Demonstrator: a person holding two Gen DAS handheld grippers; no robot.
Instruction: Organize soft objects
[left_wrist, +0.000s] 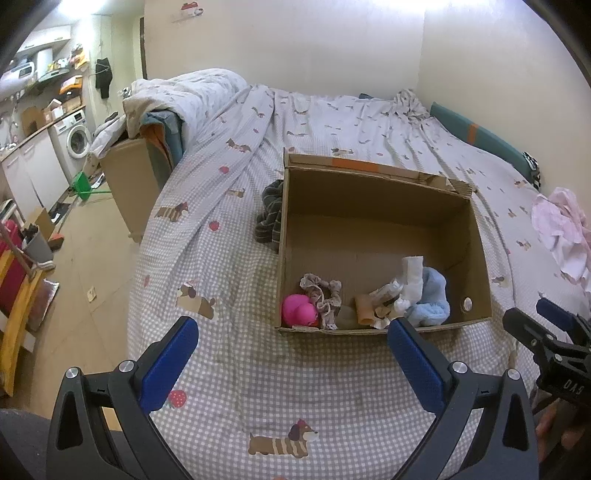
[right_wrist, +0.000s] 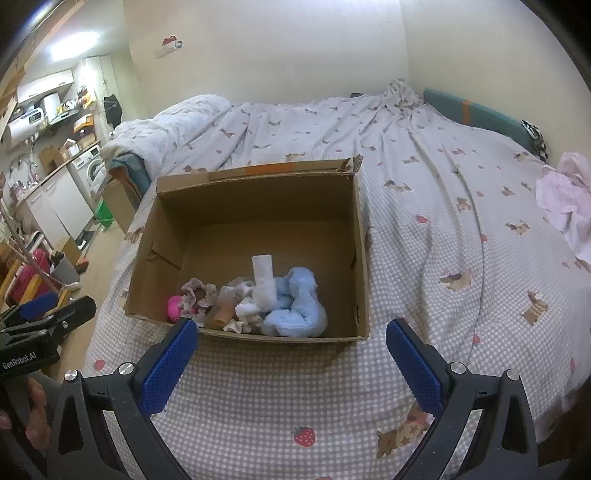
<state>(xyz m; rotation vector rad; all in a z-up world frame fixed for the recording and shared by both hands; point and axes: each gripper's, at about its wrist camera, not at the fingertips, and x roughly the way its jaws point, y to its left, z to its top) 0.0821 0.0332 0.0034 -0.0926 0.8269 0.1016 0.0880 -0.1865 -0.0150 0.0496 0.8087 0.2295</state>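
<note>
One cardboard box (left_wrist: 476, 236) on the checked bedsheet (left_wrist: 314, 384), top open. Inside, along the near wall, left to right: one pink ball (left_wrist: 297, 310), one frilly scrunchie (left_wrist: 325, 295), one tan piece (left_wrist: 364, 308), one white roll (left_wrist: 412, 277) upright, one fluffy blue cloth (left_wrist: 432, 299). One dark striped cloth (left_wrist: 271, 214) outside, touching the box's left wall. One pink garment (left_wrist: 565, 232) far right. Left gripper (left_wrist: 291, 358) and right gripper (right_wrist: 291, 358): both spread wide, empty, near the box.

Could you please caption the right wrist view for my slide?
Open hand-held gripper faces a cardboard box of soft items on a bed.
</note>
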